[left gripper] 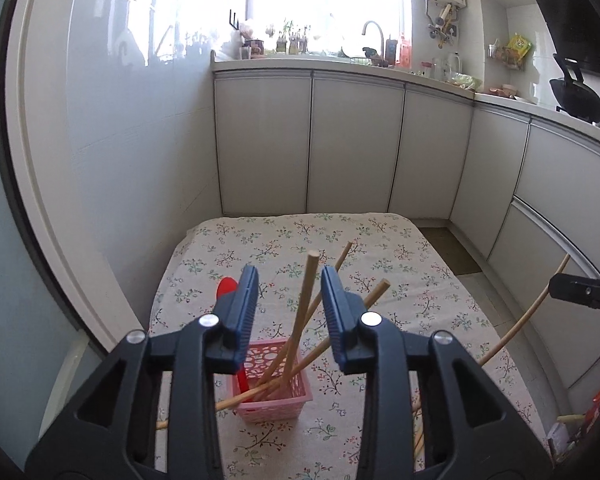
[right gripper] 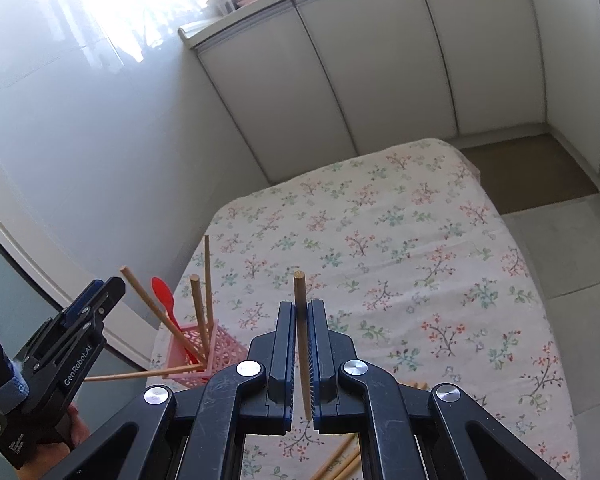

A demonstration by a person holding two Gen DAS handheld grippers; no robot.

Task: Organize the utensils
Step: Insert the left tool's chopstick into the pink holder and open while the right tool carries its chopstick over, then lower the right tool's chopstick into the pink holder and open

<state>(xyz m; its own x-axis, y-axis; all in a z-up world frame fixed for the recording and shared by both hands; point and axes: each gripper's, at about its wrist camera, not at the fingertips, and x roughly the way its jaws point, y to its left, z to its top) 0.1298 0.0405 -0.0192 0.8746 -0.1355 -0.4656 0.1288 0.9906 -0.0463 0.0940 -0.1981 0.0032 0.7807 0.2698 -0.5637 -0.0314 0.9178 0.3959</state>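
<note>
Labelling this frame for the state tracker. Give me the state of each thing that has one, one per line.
left gripper: jaws open, nothing pressed between them, above the basket
right gripper: jaws shut on a wooden stick
pink basket: upright on the floral cloth, holding utensils
red spoon: standing tilted in the basket
chopsticks in basket: leaning at different angles
loose chopsticks: lying on the cloth

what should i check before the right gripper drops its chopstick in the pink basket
1. Right gripper shut on its chopstick: ok.
2. Left gripper has let go, jaws apart around a standing stick without pressing it: ok.
3. Left gripper clear of the pink basket: not ok, it hangs right over the opening.
4. Basket upright on the floral cloth: ok.
5. Room left beside the red spoon: cannot tell.
</note>
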